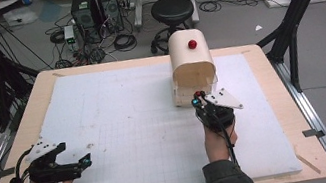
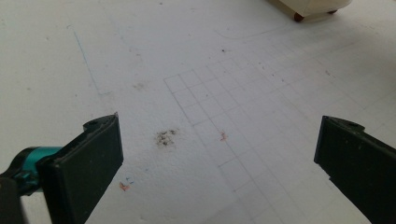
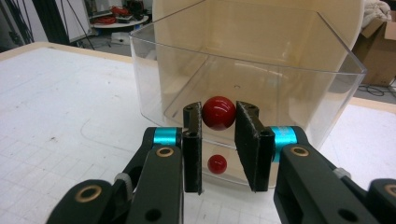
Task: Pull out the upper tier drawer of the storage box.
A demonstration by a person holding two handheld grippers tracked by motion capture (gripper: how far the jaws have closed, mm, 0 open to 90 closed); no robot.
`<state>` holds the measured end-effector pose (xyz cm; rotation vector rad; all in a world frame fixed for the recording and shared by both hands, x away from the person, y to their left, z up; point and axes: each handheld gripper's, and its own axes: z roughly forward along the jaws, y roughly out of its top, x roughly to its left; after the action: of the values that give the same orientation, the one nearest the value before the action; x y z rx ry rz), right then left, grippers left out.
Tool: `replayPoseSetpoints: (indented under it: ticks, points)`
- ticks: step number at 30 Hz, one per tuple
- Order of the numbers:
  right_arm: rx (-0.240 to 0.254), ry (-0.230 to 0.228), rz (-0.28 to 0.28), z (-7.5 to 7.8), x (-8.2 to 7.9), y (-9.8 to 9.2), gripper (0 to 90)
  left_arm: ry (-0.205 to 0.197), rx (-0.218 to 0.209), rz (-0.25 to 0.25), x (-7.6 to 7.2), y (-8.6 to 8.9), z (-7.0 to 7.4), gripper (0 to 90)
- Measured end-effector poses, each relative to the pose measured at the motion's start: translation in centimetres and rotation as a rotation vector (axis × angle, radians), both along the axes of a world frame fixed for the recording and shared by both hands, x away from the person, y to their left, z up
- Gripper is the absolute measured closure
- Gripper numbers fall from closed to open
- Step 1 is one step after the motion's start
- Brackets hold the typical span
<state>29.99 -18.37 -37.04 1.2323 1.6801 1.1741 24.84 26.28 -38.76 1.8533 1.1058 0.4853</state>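
A beige round-topped box [image 1: 191,61] with a red knob [image 1: 192,44] on its top stands at the back right of the white foam mat [image 1: 131,122]. A clear plastic drawer [image 3: 299,88] sticks out of the box's front. My right gripper [image 3: 219,110] is shut on the drawer's red ball knob [image 3: 218,114], with a pad on each side; in the high view the right gripper [image 1: 198,102] sits at the box's near face. A smaller red ball [image 3: 217,163] shows lower down behind the plastic. My left gripper [image 1: 74,154] rests open at the front left, and its open jaws [image 2: 218,126] hold nothing.
The mat carries a pencilled grid and a dark smudge [image 2: 166,137]. The box's corner and a foot [image 2: 298,17] show far off in the left gripper view. Beyond the table are a black stool [image 1: 172,11], computer towers [image 1: 95,7], cables and black stand legs [image 1: 291,23].
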Motion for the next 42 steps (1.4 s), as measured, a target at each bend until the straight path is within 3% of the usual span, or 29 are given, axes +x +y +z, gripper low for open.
replayPoseSetpoints:
  ticks: [13,42]
  points:
    - [0.025,-0.005,0.011,-0.1,-1.1,-0.2,72.6,-0.002,-0.001,-0.001,0.0,-0.1,0.1,1.8]
    - [0.009,-0.011,0.018,-0.4,-2.7,-0.2,72.6,-0.006,0.003,-0.003,-0.1,-0.1,0.2,1.7]
